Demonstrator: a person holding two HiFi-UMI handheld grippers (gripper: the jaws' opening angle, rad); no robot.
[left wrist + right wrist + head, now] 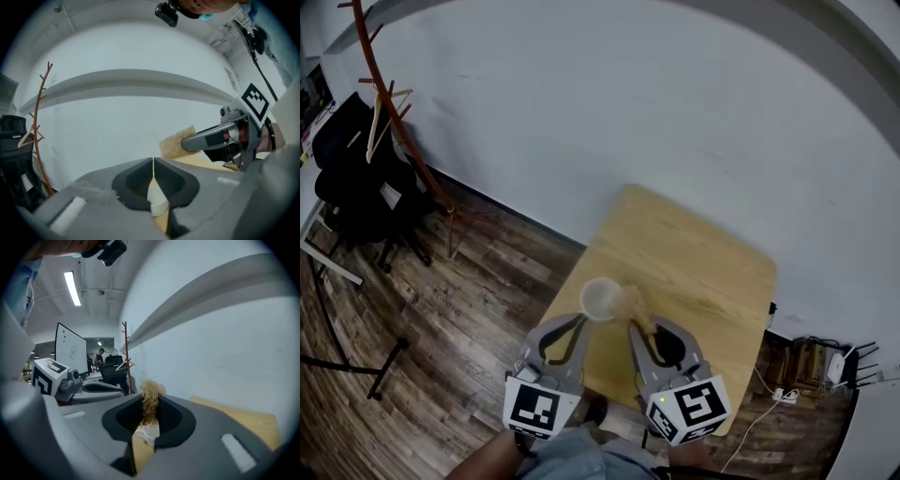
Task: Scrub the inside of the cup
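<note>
A white cup (601,299) hovers at the near left edge of the wooden table (712,272). My left gripper (582,319) is shut at the cup's near rim. In the left gripper view a pale sliver of the cup (158,202) runs up between the closed pads. My right gripper (637,323) is shut on a tan fibrous scrubber (632,302), which sits just right of the cup's mouth. In the right gripper view the scrubber (151,397) sticks up from the jaws, with the cup (146,433) showing below them. The scrubber (177,143) also shows in the left gripper view.
A white wall runs behind the table. A reddish coat stand (403,131) and a black office chair (356,178) stand on the wood floor to the left. Cables and a power strip (825,366) lie at the table's right.
</note>
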